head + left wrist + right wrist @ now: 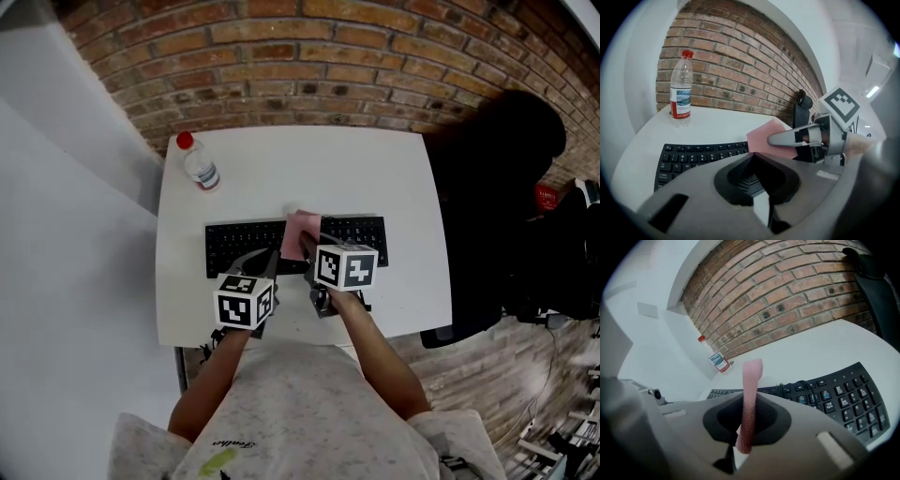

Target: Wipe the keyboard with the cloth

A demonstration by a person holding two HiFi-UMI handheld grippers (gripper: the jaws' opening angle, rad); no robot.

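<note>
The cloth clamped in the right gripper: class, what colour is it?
Pink; the fabric cloth shows best in the right gripper view.

Cloth (pixel 302 232) hides keyboard (pixel 239 248) mid; bottle (pixel 200 167) label illegible.

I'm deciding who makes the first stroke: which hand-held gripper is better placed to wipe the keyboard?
Right. The right hand-held gripper is shut on the pink cloth, held over the middle of the keyboard. The left hand-held gripper is shut and empty, at the keyboard's near edge.

Pink cloth (pixel 301 234), black keyboard (pixel 239 246), white table (pixel 281 169), red-capped clear bottle (pixel 199 164), red-brown brick wall (pixel 309 66), possibly black chair (pixel 497 187).
</note>
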